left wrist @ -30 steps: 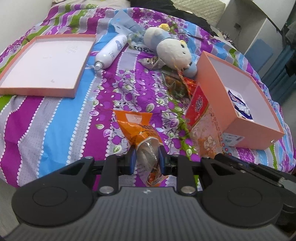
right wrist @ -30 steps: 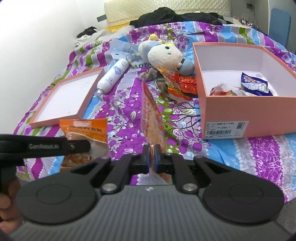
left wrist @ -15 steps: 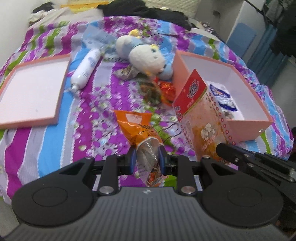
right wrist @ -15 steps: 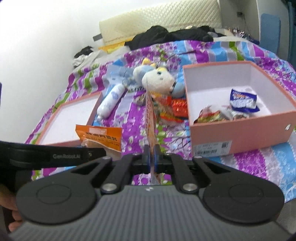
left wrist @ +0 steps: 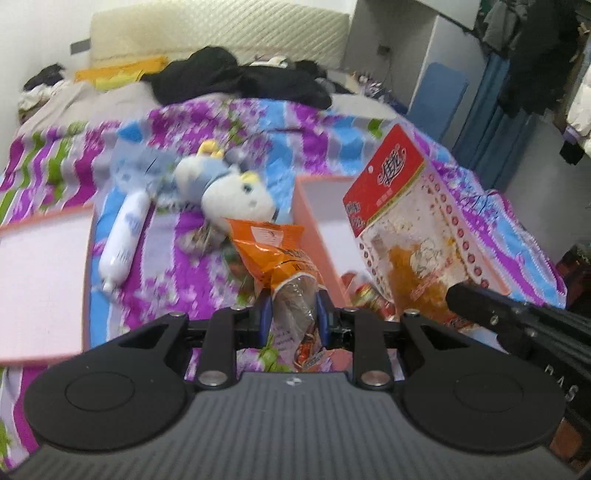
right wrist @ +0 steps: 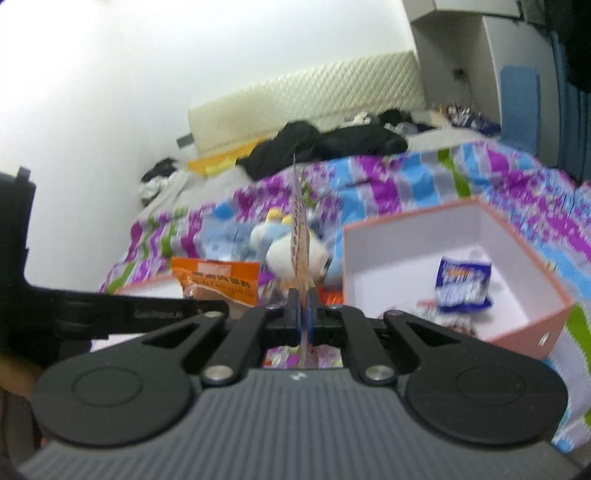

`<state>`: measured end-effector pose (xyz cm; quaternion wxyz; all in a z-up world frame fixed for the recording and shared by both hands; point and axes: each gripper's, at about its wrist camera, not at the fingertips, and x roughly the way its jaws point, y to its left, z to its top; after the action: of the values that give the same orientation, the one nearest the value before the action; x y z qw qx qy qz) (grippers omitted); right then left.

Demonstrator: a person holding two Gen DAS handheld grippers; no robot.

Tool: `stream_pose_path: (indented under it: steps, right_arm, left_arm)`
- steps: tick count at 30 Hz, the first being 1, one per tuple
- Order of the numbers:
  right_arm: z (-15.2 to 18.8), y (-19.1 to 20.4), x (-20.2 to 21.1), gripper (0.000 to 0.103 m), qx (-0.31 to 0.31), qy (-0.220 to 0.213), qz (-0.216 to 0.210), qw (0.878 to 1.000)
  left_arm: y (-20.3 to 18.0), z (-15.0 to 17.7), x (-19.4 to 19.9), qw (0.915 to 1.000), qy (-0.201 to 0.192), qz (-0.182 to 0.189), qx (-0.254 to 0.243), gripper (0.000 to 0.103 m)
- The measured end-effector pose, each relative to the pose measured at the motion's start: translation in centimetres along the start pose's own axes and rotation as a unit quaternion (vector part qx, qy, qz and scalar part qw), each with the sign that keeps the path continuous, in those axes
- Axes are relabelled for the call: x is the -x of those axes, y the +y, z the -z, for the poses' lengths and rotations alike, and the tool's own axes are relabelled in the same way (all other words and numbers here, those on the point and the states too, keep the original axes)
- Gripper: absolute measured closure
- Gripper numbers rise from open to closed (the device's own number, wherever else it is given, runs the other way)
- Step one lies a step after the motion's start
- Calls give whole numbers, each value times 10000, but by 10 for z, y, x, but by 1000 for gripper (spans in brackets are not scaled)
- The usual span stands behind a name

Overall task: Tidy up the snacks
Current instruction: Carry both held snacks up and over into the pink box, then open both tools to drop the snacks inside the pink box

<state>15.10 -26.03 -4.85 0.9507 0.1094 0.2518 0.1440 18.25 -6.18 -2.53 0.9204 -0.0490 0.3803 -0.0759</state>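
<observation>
Bed with striped floral bedspread (left wrist: 207,236): box lid (left wrist: 40,280) at left, then white bottle (left wrist: 123,236), plush toy (left wrist: 236,192), open pink box (right wrist: 461,273) holding a blue packet (right wrist: 463,284); black clothes (left wrist: 240,77) and padded headboard (left wrist: 221,33) beyond. Left hand-held gripper (left wrist: 293,310) pinches an orange snack bag (left wrist: 275,254). Right hand-held gripper (right wrist: 302,314) is pressed together on a red-topped clear snack bag (left wrist: 410,229), raised over the box.

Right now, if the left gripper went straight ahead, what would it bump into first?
Probably the stuffed toy on the bed; the left gripper, shut on the orange snack bag, points that way. Depth is unclear.
</observation>
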Motion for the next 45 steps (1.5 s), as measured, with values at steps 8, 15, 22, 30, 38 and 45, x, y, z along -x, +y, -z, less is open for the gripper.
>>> stream_pose_path:
  steps: [8, 15, 22, 30, 38, 45]
  right_arm:
    - [-34, -34, -21, 97, -18, -147, 277, 9995]
    - [-54, -75, -42, 97, -199, -39, 518, 9985]
    - [-56, -119, -84, 97, -269, 465, 769, 9956]
    - [-36, -157, -123, 97, -481, 1118, 1078, 9867]
    - [-15, -179, -153, 95, -680, 1601, 1156, 9780]
    - [-14, -186, -152, 90, -854, 1588, 1319, 9747]
  left_arm:
    - [-36, -43, -34, 9993, 45, 230, -307, 74]
    - [-62, -70, -72, 9978, 219, 443, -450, 74]
    - [-85, -91, -127, 9954, 520, 586, -556, 74]
    - [-96, -100, -190, 9904, 996, 572, -767, 74]
    - [-95, -92, -229, 9876, 1313, 533, -671, 74]
    - [-96, -85, -231, 9878, 1320, 475, -673, 63]
